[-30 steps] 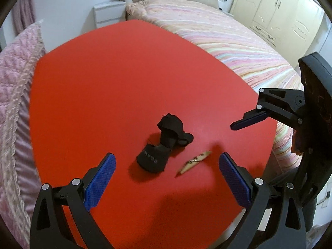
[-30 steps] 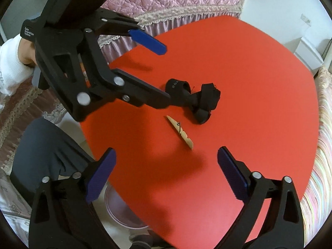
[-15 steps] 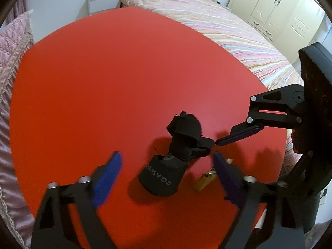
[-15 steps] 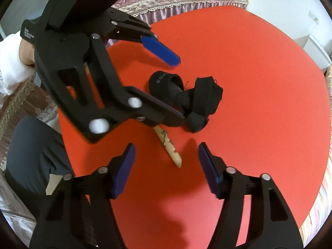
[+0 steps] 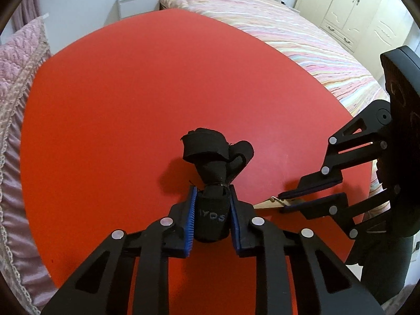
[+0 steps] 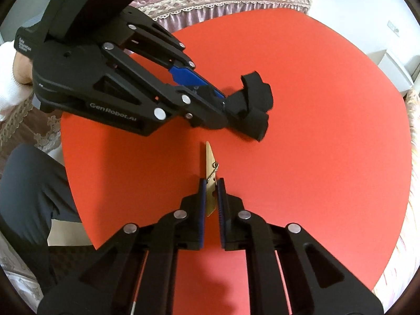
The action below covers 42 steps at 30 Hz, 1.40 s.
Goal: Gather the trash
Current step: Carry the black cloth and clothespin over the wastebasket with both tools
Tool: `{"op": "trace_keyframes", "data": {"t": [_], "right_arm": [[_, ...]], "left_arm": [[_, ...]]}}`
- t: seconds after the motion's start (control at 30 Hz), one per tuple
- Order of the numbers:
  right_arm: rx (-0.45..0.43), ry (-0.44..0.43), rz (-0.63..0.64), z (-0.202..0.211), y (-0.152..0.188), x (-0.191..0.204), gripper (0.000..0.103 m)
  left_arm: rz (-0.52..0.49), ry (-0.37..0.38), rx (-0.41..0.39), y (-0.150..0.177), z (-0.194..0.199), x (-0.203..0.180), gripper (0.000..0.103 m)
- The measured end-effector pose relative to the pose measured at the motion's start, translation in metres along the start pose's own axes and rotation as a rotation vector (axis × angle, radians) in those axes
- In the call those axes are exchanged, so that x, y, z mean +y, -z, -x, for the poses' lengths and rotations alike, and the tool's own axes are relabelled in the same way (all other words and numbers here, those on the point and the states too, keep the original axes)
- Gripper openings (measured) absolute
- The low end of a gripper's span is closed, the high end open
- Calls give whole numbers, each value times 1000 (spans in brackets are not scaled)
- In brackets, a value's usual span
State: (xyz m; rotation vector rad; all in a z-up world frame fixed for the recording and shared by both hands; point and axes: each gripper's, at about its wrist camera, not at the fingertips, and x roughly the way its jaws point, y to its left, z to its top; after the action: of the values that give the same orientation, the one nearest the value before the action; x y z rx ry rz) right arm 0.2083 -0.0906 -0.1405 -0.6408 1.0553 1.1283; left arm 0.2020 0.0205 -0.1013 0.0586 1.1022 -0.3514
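Left gripper: clamped on the lower end of the black strap; blue pads press both sides of its printed band.
Right gripper: closed on the peg, pads on both flat faces, near its spring.
Strap position: near the table's front edge, its rolled upper end free beyond the pads and lying on the red top.
Peg position: just right of the strap in the left view, close to the table's right edge; its tapered tip points out past the pads.
Step in hand: both grasps look set, so lifting comes next, I judge.
Doing it well: raise both straight up and keep the 2 grippers apart; keep pressure on the limp strap so it does not slide out.
Materials: strap is soft woven fabric, folded and bunched; peg is pale hard wood with a wire spring; table is smooth, matte, round-edged.
Bin: not visible in either view.
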Motion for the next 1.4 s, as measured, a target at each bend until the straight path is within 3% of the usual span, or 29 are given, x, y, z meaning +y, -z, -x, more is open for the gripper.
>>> {"op": "trace_keyframes", "data": {"t": [0.37, 0.77, 0.97, 1.4], "right_arm": [[-25, 28, -72, 22, 11, 2, 7], [-74, 146, -225, 88, 39, 15, 7], [-100, 194, -259, 124, 52, 40, 7], [-225, 213, -294, 184, 92, 104, 7]], "left_arm": [[21, -48, -32, 14, 33, -7, 21], [-6, -120, -84, 17, 75, -49, 21], [-5, -145, -126, 32, 106, -73, 21], [9, -157, -204, 90, 146, -124, 21]]}}
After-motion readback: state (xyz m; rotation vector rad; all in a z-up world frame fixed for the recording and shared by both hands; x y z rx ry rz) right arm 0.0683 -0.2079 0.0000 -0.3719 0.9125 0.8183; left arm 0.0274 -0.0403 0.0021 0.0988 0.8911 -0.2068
